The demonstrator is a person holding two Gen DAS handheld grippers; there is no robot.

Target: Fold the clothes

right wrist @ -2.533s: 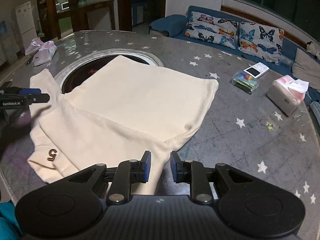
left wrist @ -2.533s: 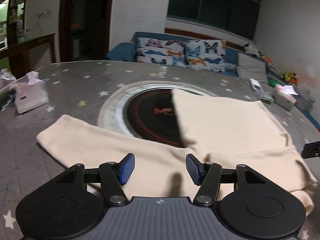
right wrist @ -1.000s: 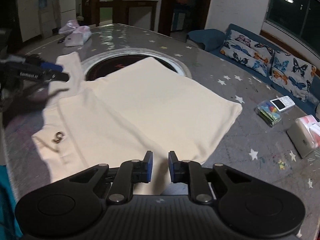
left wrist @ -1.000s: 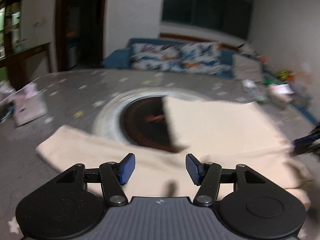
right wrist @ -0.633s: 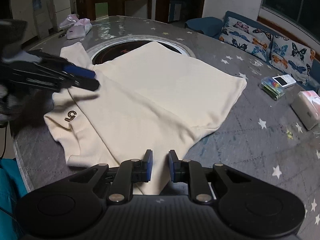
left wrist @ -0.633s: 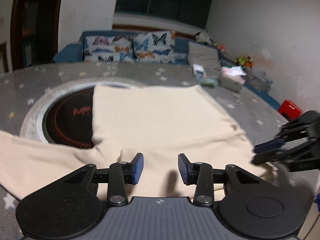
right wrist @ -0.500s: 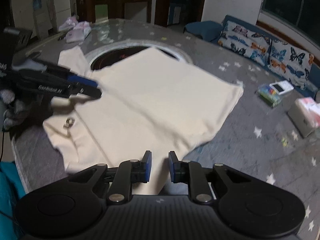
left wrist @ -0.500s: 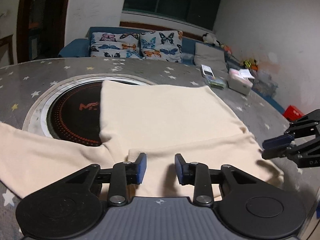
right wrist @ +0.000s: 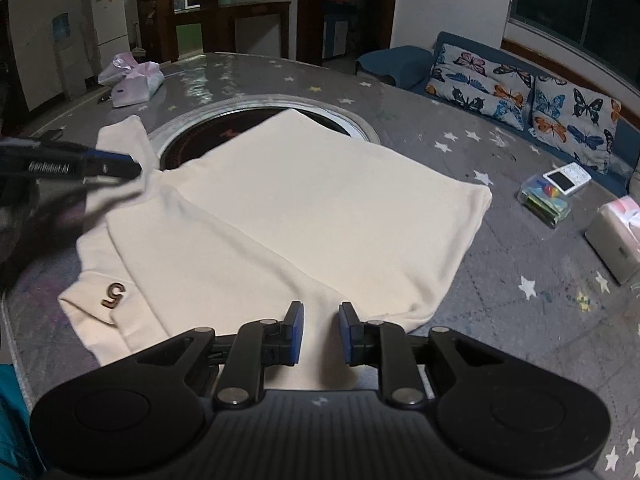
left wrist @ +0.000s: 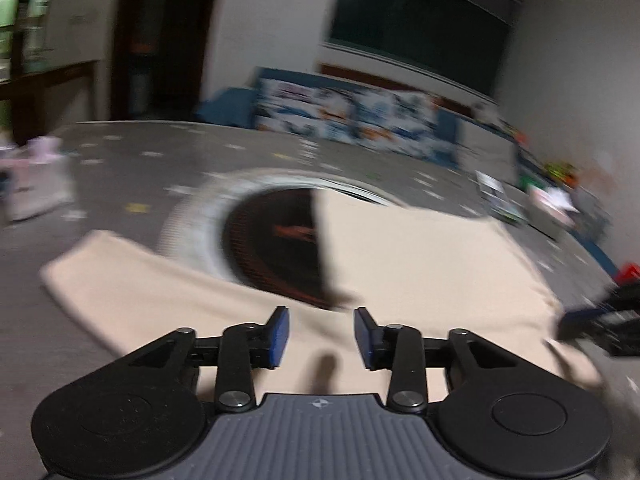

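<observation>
Your cream sweater [right wrist: 304, 216] lies on the star-patterned table [right wrist: 520, 248], its body partly over the dark round inset [right wrist: 192, 144] at the table's middle. One sleeve is laid across the near part of the body, the small "5" patch [right wrist: 113, 294] on it; the other sleeve [left wrist: 120, 292] stretches out flat on the far side from the patch. You look partway through — one sleeve in, one still out. Your left gripper [left wrist: 320, 336] hangs over the shoulder area by the inset, fingers well apart, holding nothing. Your right gripper [right wrist: 320, 334] sits above the near edge, fingers moderately parted, empty too. The likely next move is a pinch on that outstretched sleeve.
</observation>
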